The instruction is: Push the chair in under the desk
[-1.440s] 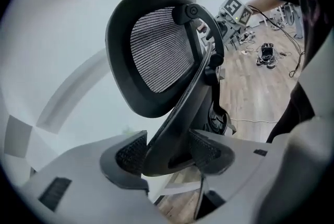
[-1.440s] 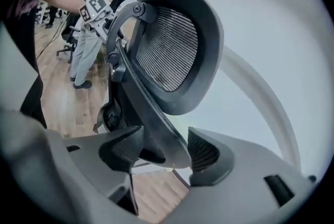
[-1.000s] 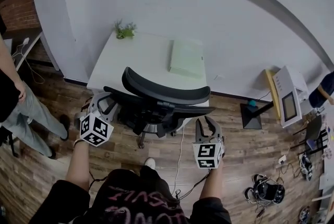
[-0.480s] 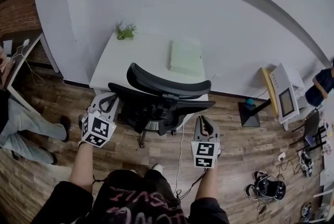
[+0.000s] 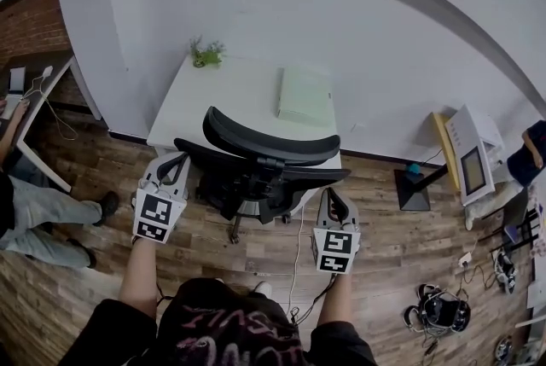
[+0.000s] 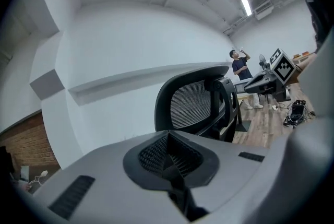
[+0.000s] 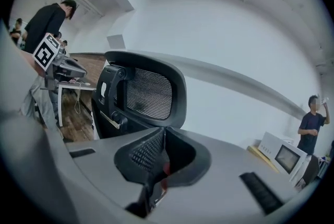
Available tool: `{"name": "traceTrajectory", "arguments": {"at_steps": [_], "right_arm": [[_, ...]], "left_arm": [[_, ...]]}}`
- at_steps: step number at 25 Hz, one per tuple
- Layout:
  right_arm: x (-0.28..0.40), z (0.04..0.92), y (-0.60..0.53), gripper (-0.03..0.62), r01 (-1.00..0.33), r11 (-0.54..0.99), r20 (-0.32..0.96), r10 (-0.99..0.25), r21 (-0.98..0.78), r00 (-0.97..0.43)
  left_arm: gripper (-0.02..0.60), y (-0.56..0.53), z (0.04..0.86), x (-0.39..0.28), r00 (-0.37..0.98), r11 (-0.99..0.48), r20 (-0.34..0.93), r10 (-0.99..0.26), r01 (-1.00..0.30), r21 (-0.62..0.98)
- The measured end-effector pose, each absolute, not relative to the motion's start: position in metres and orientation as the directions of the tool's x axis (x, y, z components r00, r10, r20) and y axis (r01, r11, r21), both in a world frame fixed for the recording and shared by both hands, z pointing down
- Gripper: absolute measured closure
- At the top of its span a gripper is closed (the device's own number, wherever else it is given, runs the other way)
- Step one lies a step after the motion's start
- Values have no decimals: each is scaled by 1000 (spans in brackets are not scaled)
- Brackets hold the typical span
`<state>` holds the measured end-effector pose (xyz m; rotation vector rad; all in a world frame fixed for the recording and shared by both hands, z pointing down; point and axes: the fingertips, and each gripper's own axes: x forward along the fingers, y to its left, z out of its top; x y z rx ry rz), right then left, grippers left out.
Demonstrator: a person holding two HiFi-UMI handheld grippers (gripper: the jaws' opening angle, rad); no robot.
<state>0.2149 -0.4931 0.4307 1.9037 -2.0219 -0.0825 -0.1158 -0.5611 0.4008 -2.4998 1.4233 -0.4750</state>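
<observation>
A black mesh office chair (image 5: 256, 159) stands with its back towards me, its seat partly under the white desk (image 5: 205, 104). My left gripper (image 5: 171, 170) is by the left end of the backrest, and my right gripper (image 5: 333, 200) is just below its right end. Whether either one touches the chair I cannot tell. Both have just been closing and now stand shut with nothing between their jaws. The left gripper view has the closed left gripper (image 6: 168, 157) low, with the chair back (image 6: 194, 105) beyond. In the right gripper view the chair back (image 7: 146, 93) stands beyond the shut right gripper (image 7: 155, 165).
On the desk lie a pale green pad (image 5: 304, 95) and a small plant (image 5: 205, 55). A person's legs (image 5: 38, 206) are at the left by another table (image 5: 38, 113). A black stand (image 5: 413, 185), a white device (image 5: 469, 158) and floor cables (image 5: 437, 309) are at the right.
Both grippers' jaws have closed from open to shut. My left gripper has risen a little along the chair's left side. The person at the left has drawn back towards the edge.
</observation>
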Motion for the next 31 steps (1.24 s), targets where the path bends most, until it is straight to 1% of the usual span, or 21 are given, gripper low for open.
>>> {"name": "traceTrajectory", "arguments": {"at_steps": [6,9,13,18,24,31], "right_arm": [[220,429,-502,566,-960,115,209,-976,255,-61],[223,427,-505,568,-964,122,200,-977,238,-74],[227,425,-508,568,-969,124,196,-977,212,-82],[227,424,-510,568,-973,138,193,-976,187,-102],[225,423,-513,568,-970,153,200,-973,188,-115],[224,421,-513,568,-966,161,196,-973,202,-121]], "left_arm": [[568,-565,399,-108,460,-489,170,-872,-831,-264],[568,-564,396,-103,465,-490,156,-872,-833,-256],[568,-563,395,-95,481,-508,169,-860,-833,-219],[568,-563,389,-94,481,-500,144,-865,-848,-174],[568,-563,384,-90,494,-508,125,-860,-848,-148],[568,-564,379,-88,494,-507,114,-862,-847,-161]]}}
